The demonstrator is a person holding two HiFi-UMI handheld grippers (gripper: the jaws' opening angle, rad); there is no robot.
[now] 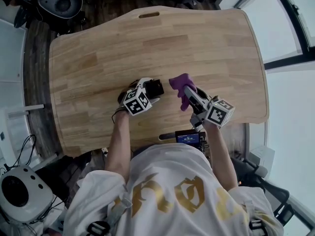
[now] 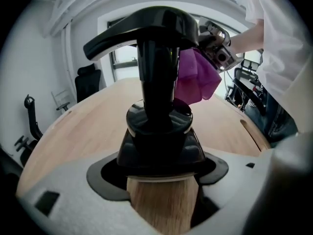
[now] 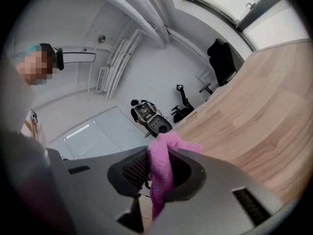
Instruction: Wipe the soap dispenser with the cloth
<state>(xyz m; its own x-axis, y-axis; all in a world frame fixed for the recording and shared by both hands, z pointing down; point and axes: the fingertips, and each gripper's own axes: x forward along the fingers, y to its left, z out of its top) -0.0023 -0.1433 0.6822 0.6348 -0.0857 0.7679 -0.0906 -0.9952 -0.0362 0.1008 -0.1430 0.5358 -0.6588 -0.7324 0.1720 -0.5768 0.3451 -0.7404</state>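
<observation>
Wooden table [image 1: 98, 48], pale top. A person in a white shirt [image 1: 167, 191] stands at its near edge, a gripper in each hand.

Left gripper [image 1: 150, 90] – jaws clamped on the soap dispenser [image 1: 156, 87], held above the table a little nearer than its middle. In the left gripper view the jaws close on either side of the dispenser's black shoulder. A wood-toned body shows below it, and the black pump neck and spout stand up straight ahead of the camera.

Right gripper [image 1: 186, 88] – just right of the dispenser, jaws pinched tight on a purple cloth [image 1: 179, 81]. In the right gripper view the fabric is squeezed between the two pads and hangs out above and below them.

Cloth bunched at the right side of the pump head. From the left gripper view it sits right behind the spout and looks pressed up to it, though actual contact cannot be told. The two grippers face each other, close together.

A small device with a lit screen [image 1: 188, 137] lies at the near table edge, below the right gripper. A dark office chair [image 3: 222, 58] stands beyond the far end of the table
</observation>
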